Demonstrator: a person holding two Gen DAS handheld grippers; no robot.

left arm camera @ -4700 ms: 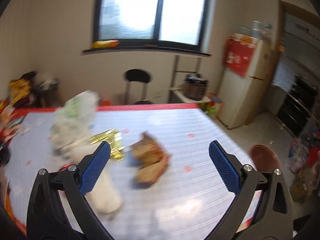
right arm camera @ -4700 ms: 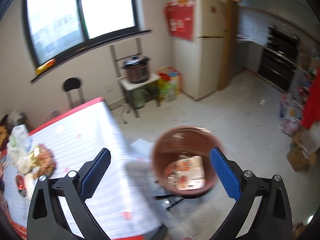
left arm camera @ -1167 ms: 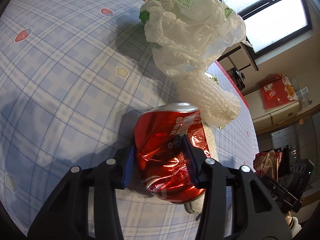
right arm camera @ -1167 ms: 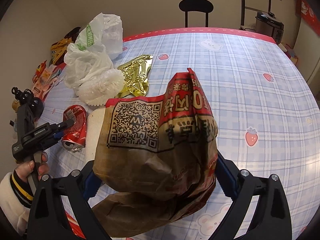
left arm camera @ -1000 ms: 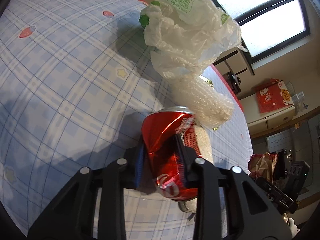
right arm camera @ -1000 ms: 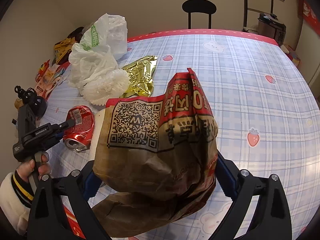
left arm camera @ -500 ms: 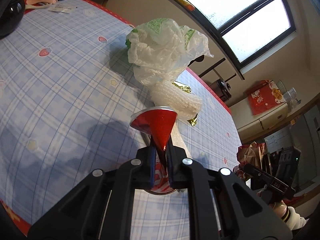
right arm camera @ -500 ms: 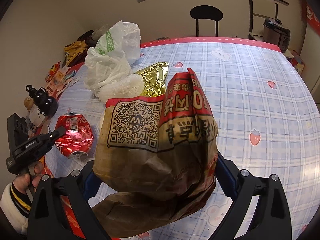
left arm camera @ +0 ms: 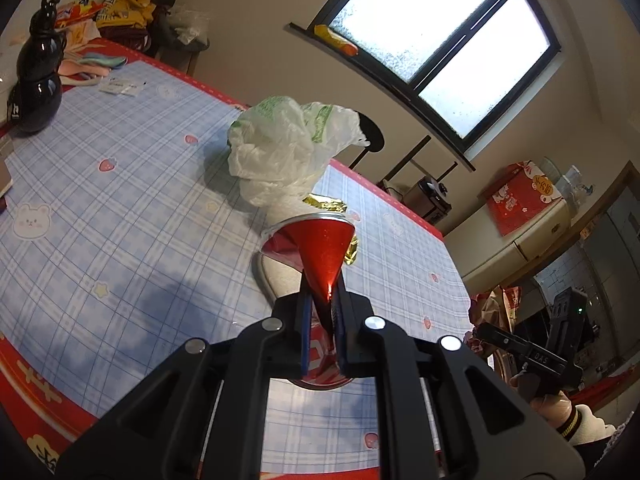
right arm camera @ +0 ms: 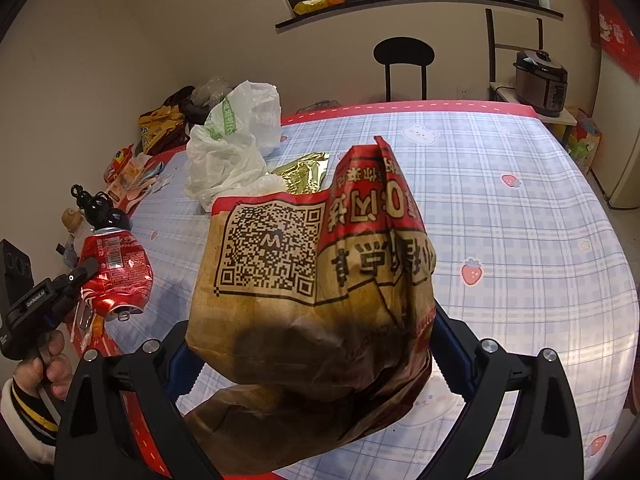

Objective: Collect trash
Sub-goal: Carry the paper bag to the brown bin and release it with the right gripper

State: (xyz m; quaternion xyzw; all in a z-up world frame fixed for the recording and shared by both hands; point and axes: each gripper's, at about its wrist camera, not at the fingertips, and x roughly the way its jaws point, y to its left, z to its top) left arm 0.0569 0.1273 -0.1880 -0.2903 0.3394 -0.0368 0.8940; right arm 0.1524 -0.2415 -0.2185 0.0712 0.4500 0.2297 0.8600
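Left hand-held gripper point(left arm camera: 322, 312) pinching the crushed red can point(left arm camera: 320, 256) flat, right hand-held gripper point(right arm camera: 312, 360) clamped on the brown paper bag point(right arm camera: 316, 292), both clear above the desk point(left arm camera: 120, 200); keep squeeze steady, carry level to the bin.

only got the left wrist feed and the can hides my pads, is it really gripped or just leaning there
Observer: gripped. The right wrist view shows the left gripper pinching the crushed can side-on; its jaws have just been closing on it.
Operator: is the right one free
Observer: no, the right gripper is clamped on a brown paper bag with a QR code.
Operator: more trash on the table
Observer: a gold foil wrapper lies beside the white plastic bag.
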